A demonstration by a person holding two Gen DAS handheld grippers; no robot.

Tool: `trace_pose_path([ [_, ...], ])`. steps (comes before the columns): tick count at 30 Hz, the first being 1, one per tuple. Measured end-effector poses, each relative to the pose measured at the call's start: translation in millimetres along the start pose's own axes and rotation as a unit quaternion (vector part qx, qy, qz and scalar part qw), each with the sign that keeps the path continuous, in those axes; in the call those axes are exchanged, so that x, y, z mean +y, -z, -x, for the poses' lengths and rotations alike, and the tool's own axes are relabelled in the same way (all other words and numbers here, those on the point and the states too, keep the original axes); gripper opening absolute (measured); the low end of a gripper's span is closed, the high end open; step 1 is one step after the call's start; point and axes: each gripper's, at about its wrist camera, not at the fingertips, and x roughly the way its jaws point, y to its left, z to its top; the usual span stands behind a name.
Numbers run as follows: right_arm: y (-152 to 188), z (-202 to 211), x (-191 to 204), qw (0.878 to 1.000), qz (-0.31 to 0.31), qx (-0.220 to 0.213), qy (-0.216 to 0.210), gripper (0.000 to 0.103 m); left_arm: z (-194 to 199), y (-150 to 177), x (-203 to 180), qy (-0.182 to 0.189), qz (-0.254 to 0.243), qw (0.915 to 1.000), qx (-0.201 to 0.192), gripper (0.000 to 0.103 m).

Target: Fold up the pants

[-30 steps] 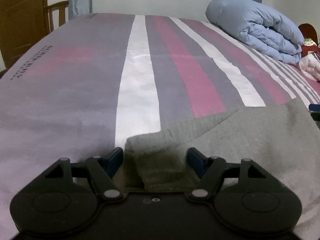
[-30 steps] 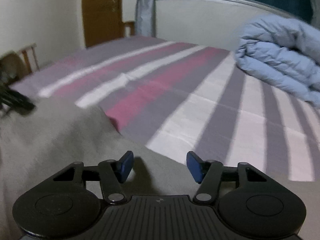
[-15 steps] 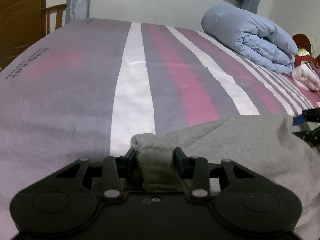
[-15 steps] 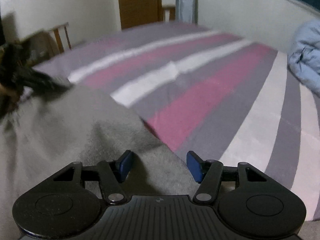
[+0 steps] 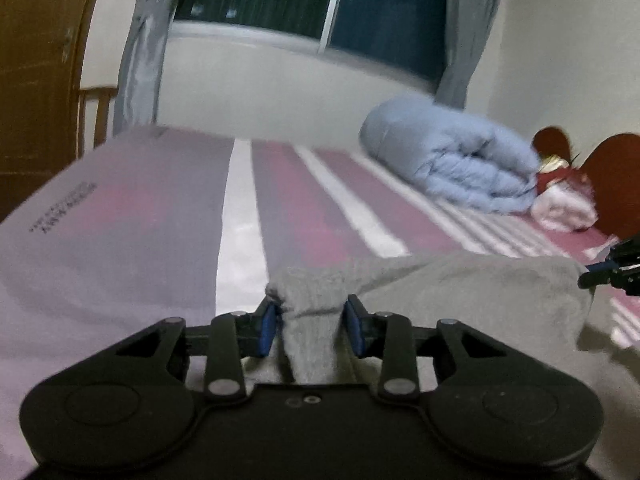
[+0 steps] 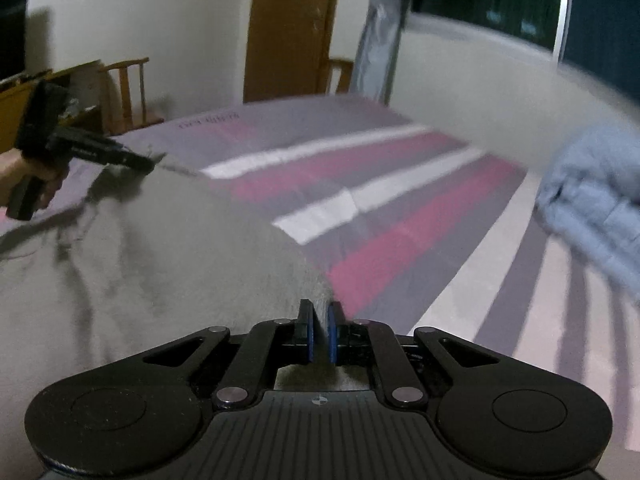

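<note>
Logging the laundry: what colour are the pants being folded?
Plain grey pants, clearest in the right wrist view.

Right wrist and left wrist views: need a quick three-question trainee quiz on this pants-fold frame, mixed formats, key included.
1. True or false: the right gripper is shut on an edge of the grey pants.
2. Multiple choice: what lies on the striped bed sheet beyond the pants? A) a folded blue duvet B) a laptop C) a cardboard box
3. Fill in: a bunched fold of the pants sits between the fingers of the ____ gripper, as its own wrist view shows.

Key
1. True; its jaws have just been closing, and grey fabric is pinched between them.
2. A, the folded blue duvet.
3. Left, the left gripper.
</note>
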Motion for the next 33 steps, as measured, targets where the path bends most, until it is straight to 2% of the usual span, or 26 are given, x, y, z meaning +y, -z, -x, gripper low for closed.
trace_pose_path([
  [3, 5.6, 34.7, 25.0, 1.0, 0.017, -0.019, 0.015, 0.008, 32.8, 7.3, -8.2, 0.018, 0.003, 0.9996, -0.022, 0.026],
  [8, 38.4, 78.4, 74.6, 0.998, 0.031, -0.033, 0.035, 0.008, 75.7, 30.1, -24.7, 0.03, 0.001, 0.9992, -0.026, 0.026],
  [14, 89.6, 113.3, 126.3, 0.999, 0.006, -0.028, 0.044, 0.008, 115.3, 69.2, -33.5, 0.023, 0.015, 0.9996, 0.0, 0.025],
  [20, 137.5, 139.2, 153.4, 0.996, -0.063, -0.024, 0.053, 0.009, 134.8, 110.7, -37.9, -0.029, 0.07, 0.9952, 0.062, 0.024],
  [23, 148.9, 153.5, 148.4, 0.989, -0.135, -0.036, 0.057, 0.009, 148.4, 123.9, -42.4, -0.05, 0.119, 0.9905, 0.049, 0.025],
  [27, 154.8, 169.2, 136.2, 0.973, -0.216, -0.062, 0.062, 0.009, 169.7, 133.6, -45.1, -0.08, 0.201, 0.9759, 0.025, 0.028],
  [29, 157.7, 173.1, 128.1, 0.965, -0.246, -0.07, 0.065, 0.009, 179.9, 138.4, -47.7, -0.077, 0.229, 0.9704, 0.008, 0.028],
  [30, 159.2, 172.7, 123.1, 0.96, -0.263, -0.07, 0.062, 0.01, 181.9, 138.5, -48.7, -0.064, 0.247, 0.9668, 0.0, 0.028],
  [32, 163.7, 170.4, 110.6, 0.948, -0.303, -0.072, 0.06, 0.018, 178.4, 134.5, -53.3, -0.043, 0.272, 0.9614, -0.004, 0.028],
  [33, 165.6, 170.0, 105.5, 0.942, -0.321, -0.075, 0.062, 0.03, 175.4, 133.2, -55.1, -0.035, 0.277, 0.9602, -0.004, 0.028],
])
